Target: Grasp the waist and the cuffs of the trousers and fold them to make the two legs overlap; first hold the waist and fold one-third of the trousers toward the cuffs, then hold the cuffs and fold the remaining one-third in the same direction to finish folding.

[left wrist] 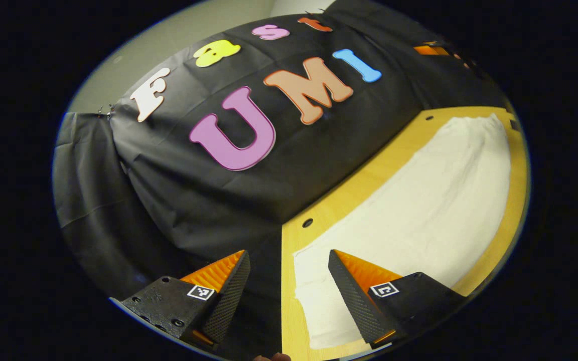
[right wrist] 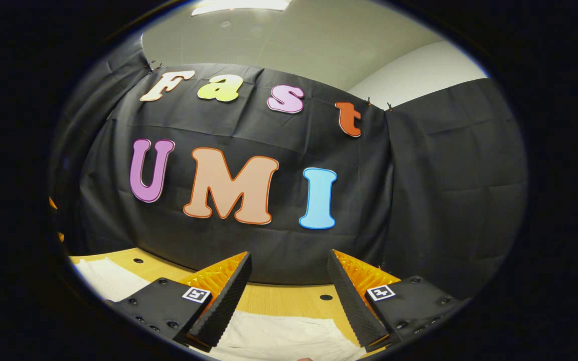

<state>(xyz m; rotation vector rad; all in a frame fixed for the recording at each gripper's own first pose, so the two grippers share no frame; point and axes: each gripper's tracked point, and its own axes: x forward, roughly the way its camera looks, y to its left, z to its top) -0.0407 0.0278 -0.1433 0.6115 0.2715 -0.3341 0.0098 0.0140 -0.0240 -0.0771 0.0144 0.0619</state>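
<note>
Cream-white trousers (left wrist: 419, 200) lie flat along the wooden table (left wrist: 319, 235) in the left gripper view, stretching away to the upper right. My left gripper (left wrist: 289, 281) is open above the table's near corner, its right finger over the closest end of the cloth and nothing between its fingers. In the right gripper view, part of the same trousers (right wrist: 279, 338) lies just below and between the fingers, with another stretch at the lower left. My right gripper (right wrist: 289, 291) is open, held above the cloth and holding nothing.
Black cloth walls close in the table at the back and on both sides. Small round holes (left wrist: 307, 222) dot the table near its rear edge. An orange object (left wrist: 432, 50) sits at the far upper right of the left gripper view.
</note>
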